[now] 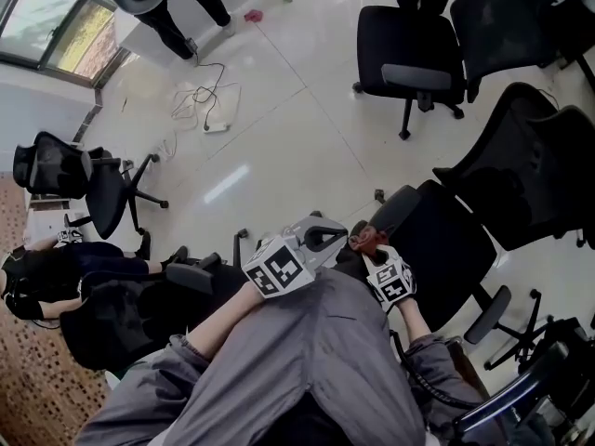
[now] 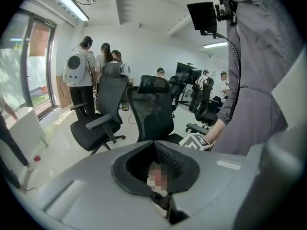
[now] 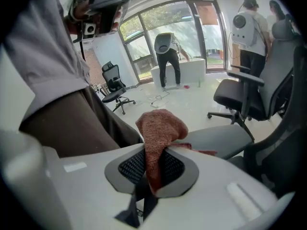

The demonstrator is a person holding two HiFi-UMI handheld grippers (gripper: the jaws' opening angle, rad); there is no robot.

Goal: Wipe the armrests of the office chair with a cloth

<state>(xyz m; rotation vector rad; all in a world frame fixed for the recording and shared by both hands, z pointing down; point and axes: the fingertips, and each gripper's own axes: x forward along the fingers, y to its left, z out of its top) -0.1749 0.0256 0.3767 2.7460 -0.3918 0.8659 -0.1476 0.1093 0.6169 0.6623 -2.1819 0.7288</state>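
A black office chair [image 1: 453, 254] stands just right of me, with one grey armrest [image 1: 394, 211] near my grippers and the other armrest [image 1: 490, 312] on its far side. My right gripper [image 1: 370, 245] is shut on a reddish-brown cloth [image 1: 364, 239] right by the near armrest. In the right gripper view the cloth [image 3: 160, 128] bulges up out of the right gripper [image 3: 144, 191], and the grey armrest [image 3: 225, 139] lies just behind it. My left gripper [image 1: 321, 241] is held beside it to the left, shut and empty [image 2: 165, 202].
More black chairs stand at the back right [image 1: 409, 46], at the right [image 1: 535, 170] and at the left [image 1: 98, 193]. Cables [image 1: 206, 100] lie on the pale floor. One person bends over at the top [image 1: 177, 3]; another sits at the left [image 1: 56, 277].
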